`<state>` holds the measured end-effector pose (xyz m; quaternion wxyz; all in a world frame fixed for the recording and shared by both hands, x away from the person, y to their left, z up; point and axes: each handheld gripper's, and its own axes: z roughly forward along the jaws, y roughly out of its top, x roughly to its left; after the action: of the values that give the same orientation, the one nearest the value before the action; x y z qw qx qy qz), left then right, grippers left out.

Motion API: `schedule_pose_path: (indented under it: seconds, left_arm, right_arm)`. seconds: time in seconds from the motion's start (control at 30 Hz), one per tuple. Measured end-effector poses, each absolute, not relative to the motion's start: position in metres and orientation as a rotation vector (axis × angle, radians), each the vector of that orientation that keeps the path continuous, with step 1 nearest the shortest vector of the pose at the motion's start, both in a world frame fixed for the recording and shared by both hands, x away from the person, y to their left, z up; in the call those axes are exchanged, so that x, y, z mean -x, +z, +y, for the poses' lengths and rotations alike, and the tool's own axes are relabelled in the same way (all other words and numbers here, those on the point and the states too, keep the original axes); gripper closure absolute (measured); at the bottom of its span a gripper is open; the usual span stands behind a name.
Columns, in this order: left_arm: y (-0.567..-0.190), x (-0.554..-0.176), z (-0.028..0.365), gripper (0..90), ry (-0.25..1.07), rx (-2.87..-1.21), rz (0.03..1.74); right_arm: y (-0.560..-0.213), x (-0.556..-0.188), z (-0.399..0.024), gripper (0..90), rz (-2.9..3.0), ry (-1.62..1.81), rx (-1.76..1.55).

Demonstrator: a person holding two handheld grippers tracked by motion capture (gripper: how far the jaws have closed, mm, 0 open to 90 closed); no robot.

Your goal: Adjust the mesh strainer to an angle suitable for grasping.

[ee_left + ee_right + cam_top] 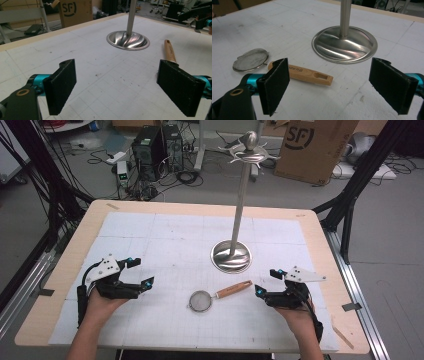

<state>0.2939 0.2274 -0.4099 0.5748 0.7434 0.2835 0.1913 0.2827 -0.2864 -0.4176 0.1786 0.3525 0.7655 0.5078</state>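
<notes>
High view: the strainer (202,300) lies at six o'clock of the stand (231,256), between the left gripper (136,274) and right gripper (266,282), both wide open, empty. Right gripper view: its wooden handle (308,74) (light, stiff) looks the best hold.

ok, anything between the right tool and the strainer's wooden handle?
No. In the right gripper view, bare white mat separates the open right tool from the strainer; the handle lies just ahead of its jaws. The high view agrees.
</notes>
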Motion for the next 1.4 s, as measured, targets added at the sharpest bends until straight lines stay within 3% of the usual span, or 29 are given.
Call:
schedule_pose_path:
  seconds: [0.87, 1.4]
  left_arm:
    - [-0.411, -0.293, 0.224, 16.7, 0.441, -1.751, 0.639]
    - [-0.413, -0.295, 0.225, 16.9, 0.437, -1.764, 0.672]
  right_arm:
    - [-0.420, -0.280, -0.278, 15.6, 2.188, 1.465, -0.920]
    - [-0.421, -0.300, -0.238, 16.2, 2.346, 1.351, -0.833]
